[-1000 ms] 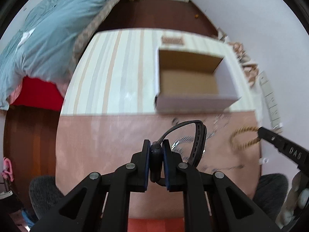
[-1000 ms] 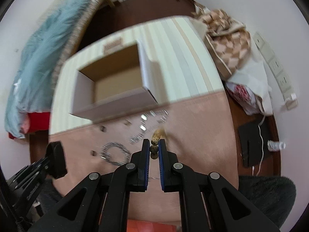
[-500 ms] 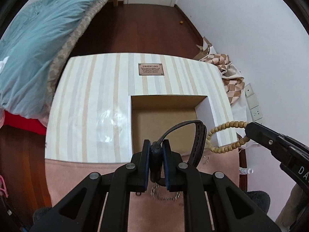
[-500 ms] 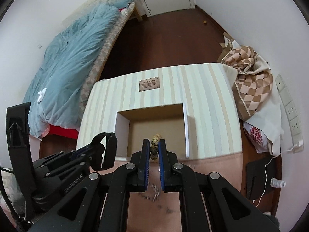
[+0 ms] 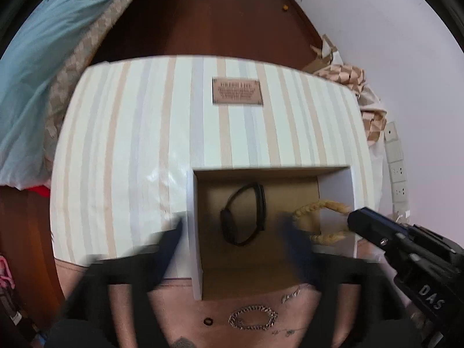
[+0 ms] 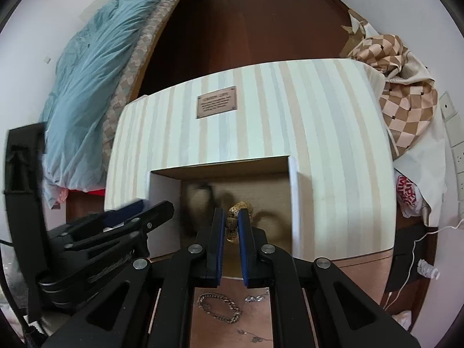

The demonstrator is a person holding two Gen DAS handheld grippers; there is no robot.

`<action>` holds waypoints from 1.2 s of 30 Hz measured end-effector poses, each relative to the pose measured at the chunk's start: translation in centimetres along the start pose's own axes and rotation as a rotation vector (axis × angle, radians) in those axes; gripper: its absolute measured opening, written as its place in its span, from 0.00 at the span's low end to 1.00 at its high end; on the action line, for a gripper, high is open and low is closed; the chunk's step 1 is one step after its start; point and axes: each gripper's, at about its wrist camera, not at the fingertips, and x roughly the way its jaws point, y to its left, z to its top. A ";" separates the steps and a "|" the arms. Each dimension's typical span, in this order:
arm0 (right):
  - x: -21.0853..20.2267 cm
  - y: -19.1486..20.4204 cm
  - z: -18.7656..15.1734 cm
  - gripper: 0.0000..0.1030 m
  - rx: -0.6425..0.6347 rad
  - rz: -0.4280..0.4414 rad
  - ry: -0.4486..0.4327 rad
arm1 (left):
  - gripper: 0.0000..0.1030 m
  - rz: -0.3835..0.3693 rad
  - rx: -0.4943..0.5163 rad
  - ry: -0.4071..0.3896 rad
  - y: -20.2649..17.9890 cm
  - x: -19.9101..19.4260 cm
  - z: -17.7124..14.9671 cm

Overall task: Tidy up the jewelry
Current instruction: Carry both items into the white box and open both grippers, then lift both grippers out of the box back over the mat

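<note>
Left wrist view: left tongs (image 5: 235, 229) spread, empty; right tongs (image 5: 352, 221), marked "DAS", clamping bead bracelet (image 5: 319, 208).

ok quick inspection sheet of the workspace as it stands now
surface: striped cloth at the back, pinkish mat in front
job's things: black band lying in the open box; beaded bracelet pinched over the box; silver chain bracelet and small chains on the mat
clutter: small black ring
grippers: left gripper wide open, blurred; right gripper shut on the beads
cables: white cable on the floor
surroundings: blue bedding, checkered fabric
</note>
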 end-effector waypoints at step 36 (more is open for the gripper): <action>-7.8 2.0 -9.8 0.90 -0.109 -0.394 -0.254 | 1.00 0.264 -0.016 -0.304 1.6 -8.4 -10.2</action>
